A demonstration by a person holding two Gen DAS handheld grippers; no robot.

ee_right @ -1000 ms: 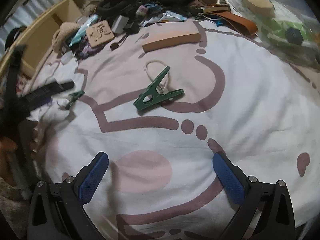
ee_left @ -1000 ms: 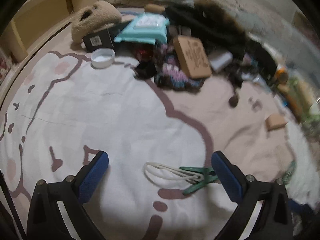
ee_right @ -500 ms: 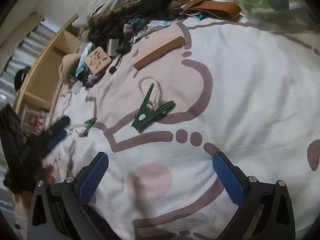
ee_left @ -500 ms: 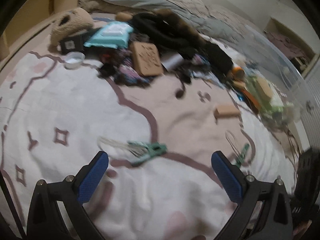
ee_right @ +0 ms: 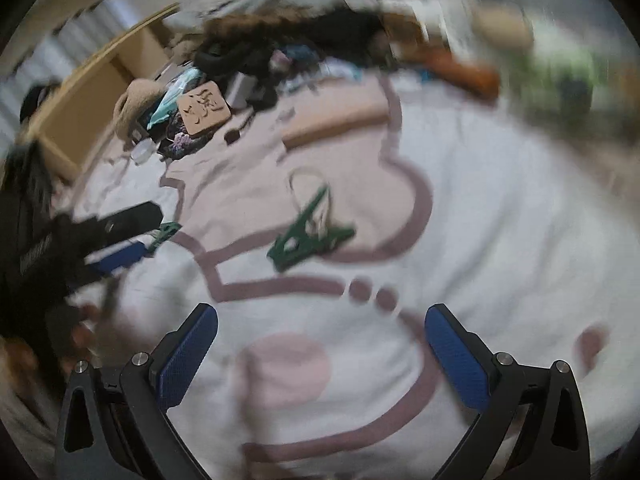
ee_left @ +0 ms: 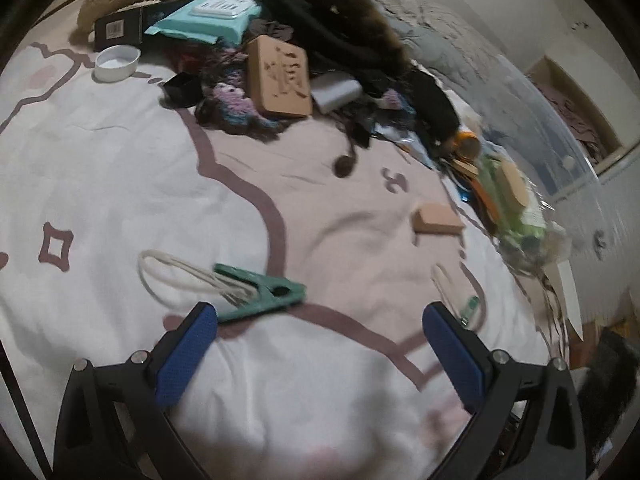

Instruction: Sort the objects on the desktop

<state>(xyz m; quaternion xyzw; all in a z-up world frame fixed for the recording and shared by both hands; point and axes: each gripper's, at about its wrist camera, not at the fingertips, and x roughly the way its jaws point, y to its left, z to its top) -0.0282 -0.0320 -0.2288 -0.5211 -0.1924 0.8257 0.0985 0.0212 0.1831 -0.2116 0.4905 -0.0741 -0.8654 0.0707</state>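
Observation:
A light green clothes peg with a white cord loop lies on the white and pink bedspread just ahead of my left gripper's left pad. That gripper is open and empty. A second, darker green peg with a cord loop lies ahead of my right gripper, which is open and empty. It also shows small in the left wrist view. The left gripper appears at the left edge of the blurred right wrist view.
A heap of clutter lies beyond: a carved wooden block, teal wipes pack, white lid, black box, dark clothes, a small wooden block and green packaging. A wooden shelf stands at the left.
The left gripper has moved closer to the light green peg, which now lies by its left pad. The right wrist view has swung and blurred; the dark green peg stays in place.

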